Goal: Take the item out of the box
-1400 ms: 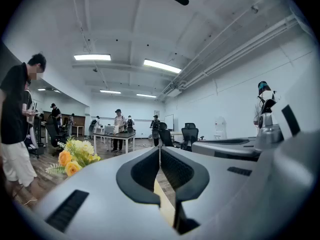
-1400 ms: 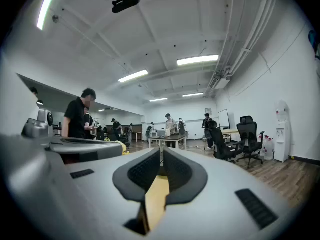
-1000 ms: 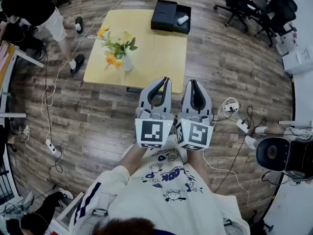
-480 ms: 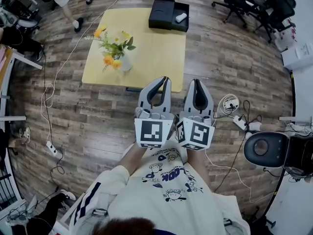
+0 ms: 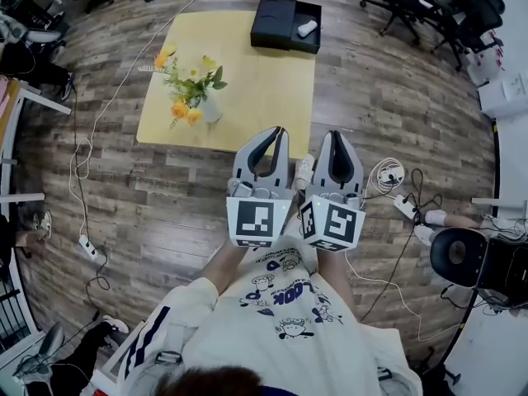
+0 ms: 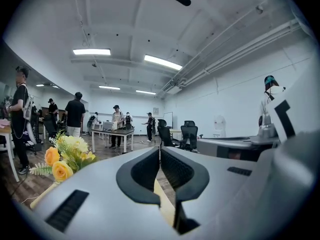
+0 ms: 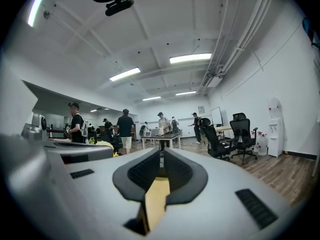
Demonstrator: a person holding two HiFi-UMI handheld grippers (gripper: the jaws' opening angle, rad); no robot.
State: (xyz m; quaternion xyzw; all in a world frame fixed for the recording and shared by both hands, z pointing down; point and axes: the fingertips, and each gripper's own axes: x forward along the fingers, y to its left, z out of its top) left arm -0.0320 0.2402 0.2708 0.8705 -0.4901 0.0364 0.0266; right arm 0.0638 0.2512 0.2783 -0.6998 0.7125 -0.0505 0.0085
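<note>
The white item (image 5: 306,29) lies in the right-hand part of the open black box (image 5: 276,16), at the far end of the yellow table (image 5: 256,97), well apart from both of my tongs. It is small, rounded and smooth. I judge it to be light, hard plastic, stiff enough to squeeze but likely to slip out of a loose pinch. I would take it across its narrow middle, with the pads square to its long sides, and lift it straight up clear of the box wall. From here I cannot tell whether it sits loose or in a fitted recess.

My left tongs (image 5: 279,132) and right tongs (image 5: 332,136) are held side by side, level, just short of the table's near edge. Each has its jaws pressed fully together with nothing between them. A vase of flowers (image 5: 188,85) stands on the table's left side, away from the box.

Compared with a second ago, both pairs of tongs are as tightly closed as they were. The person in shorts who stood at the upper left has walked almost out of the head view. One of my shoes (image 5: 304,170) now shows between the tongs.
</note>
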